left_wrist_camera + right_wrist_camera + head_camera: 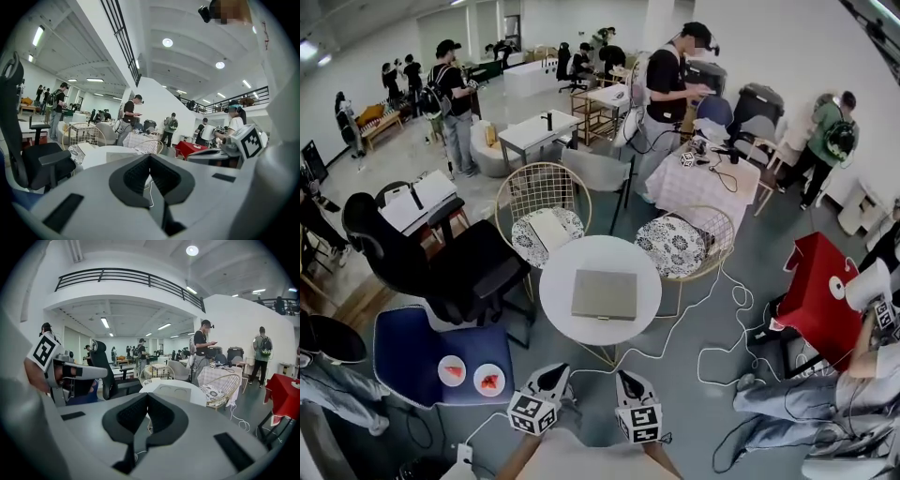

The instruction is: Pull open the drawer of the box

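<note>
A flat grey-beige box (605, 294) lies in the middle of a small round white table (558, 292); no drawer stands out from it. My left gripper (547, 379) and right gripper (627, 380) hover side by side short of the table's near edge, both away from the box. The jaws of each are shut with nothing between them. The left gripper view has its shut jaws (150, 157) in front, with the box (123, 156) low behind them. In the right gripper view the shut jaws (147, 397) point toward the box (176, 392) on the table (199, 398).
Two wire chairs with patterned cushions (546, 234) (675, 246) stand behind the table. A black office chair (441, 267) and a blue seat with two plates (471, 373) are at the left. A red table (816, 286) and floor cables (712, 356) lie at the right. Several people stand around.
</note>
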`<state>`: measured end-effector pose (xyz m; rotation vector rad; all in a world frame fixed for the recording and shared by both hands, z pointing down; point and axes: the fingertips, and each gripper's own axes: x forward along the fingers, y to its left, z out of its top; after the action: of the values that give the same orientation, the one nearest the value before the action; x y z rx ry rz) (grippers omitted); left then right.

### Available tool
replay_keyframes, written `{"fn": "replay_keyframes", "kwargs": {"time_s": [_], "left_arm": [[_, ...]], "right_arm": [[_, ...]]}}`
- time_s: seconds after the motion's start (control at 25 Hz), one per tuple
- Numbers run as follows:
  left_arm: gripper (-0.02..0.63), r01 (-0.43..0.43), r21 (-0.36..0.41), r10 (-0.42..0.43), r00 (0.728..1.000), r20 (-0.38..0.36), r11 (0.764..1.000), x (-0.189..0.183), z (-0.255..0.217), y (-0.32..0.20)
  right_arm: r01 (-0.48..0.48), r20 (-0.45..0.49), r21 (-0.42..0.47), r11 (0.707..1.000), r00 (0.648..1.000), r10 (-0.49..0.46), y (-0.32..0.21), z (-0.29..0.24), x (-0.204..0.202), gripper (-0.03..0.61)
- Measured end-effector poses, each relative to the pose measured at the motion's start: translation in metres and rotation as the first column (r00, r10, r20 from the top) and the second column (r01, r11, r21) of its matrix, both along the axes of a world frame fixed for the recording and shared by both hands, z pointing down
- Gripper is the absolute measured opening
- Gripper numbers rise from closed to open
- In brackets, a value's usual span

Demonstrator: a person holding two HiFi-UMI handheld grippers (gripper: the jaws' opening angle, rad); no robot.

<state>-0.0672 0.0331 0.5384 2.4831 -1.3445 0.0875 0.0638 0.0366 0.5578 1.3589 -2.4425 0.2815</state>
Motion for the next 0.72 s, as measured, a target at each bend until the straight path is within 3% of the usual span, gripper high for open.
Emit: {"fn": "replay_keyframes", "kwargs": {"time_s": [0.4, 0.72], "left_arm": [[0.011, -0.071, 0.0, 0.071, 0.997, 0.011, 0.998, -0.037, -0.027, -0.118], [0.011, -0.091, -0.006, 0.091, 0.996, 0.003, 0.996, -0.07, -0.025, -0.167]], "right_arm": [[-0.049, -0.006, -0.007, 0.999, 0.999, 0.049, -0.115, -0.028, -0.043, 0.015], [-0.055, -0.024, -0.001, 0.998, 0.998, 0.055, -0.167, -0.032, -0.08, 0.015]]}}
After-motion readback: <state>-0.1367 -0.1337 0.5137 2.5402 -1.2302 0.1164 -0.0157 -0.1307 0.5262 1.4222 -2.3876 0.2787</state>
